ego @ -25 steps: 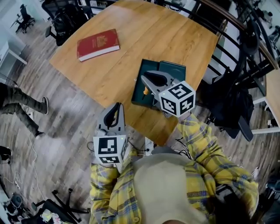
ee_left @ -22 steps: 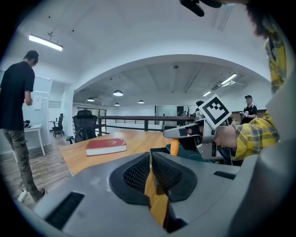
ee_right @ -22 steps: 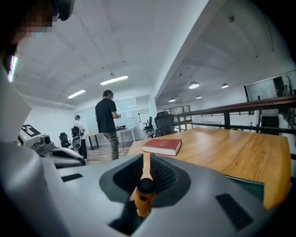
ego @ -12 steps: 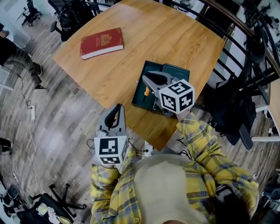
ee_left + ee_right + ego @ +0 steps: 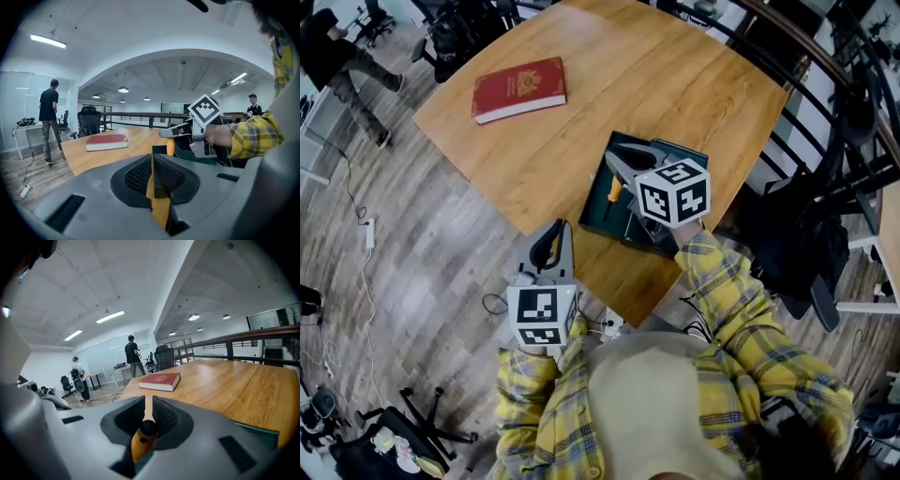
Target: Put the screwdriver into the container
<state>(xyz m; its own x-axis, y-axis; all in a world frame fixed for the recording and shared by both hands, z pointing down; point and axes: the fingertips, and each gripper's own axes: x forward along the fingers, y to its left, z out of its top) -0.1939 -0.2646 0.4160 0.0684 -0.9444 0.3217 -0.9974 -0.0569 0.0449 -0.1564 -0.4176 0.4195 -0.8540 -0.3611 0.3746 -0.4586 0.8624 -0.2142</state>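
The grey two-jaw left gripper (image 5: 551,232), borne on a yellow plaid sleeve (image 5: 528,394), is pointed toward twelve o'clock with jaws pressed together, while at its one o'clock the grey two-jaw right gripper (image 5: 611,159) is clamped on an orange-handled screwdriver (image 5: 615,190).

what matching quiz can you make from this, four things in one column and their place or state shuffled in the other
Things
1. red book
2. screwdriver
3. container
4. left tongs

Places or states
a. shut, nothing between the jaws, held off the table's edge
b. orange handle gripped in the right tongs
c. dark green, near the table's closest corner
d. closed, flat on the table, apart from the rest

Pairs: 1-d, 2-b, 3-c, 4-a
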